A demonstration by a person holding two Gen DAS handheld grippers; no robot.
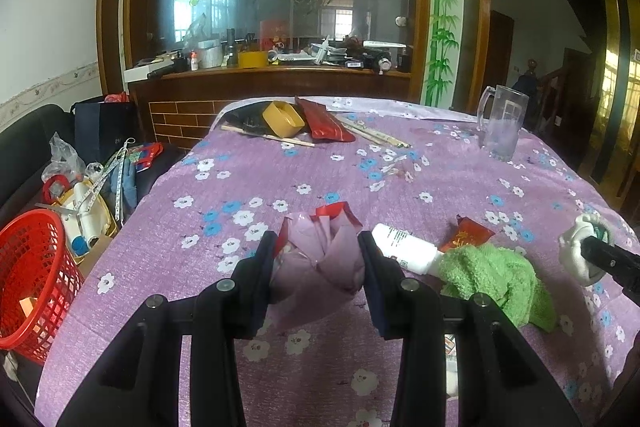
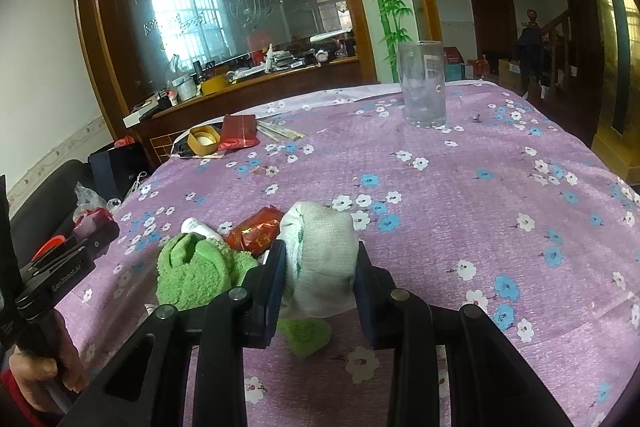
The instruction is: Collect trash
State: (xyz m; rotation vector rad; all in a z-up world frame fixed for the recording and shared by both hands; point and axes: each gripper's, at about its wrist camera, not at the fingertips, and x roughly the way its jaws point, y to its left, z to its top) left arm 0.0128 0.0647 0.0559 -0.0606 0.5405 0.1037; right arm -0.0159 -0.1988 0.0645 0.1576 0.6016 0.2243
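wrapper (image 1: pixel 320 251) upright between left gripper (image 1: pixel 318 247) pads, torn end up.

Bare tablecloth (image 2: pixel 460 211) beyond green towel (image 2: pixel 196 267).

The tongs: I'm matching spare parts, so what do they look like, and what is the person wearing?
Both tongs, left and right, are matte black plastic with dark blue pads, angular cut-out linkages and round silver pivot bolts. White "GenRobot.AI" lettering marks the left one's body. A red sleeve shows at the left hand.
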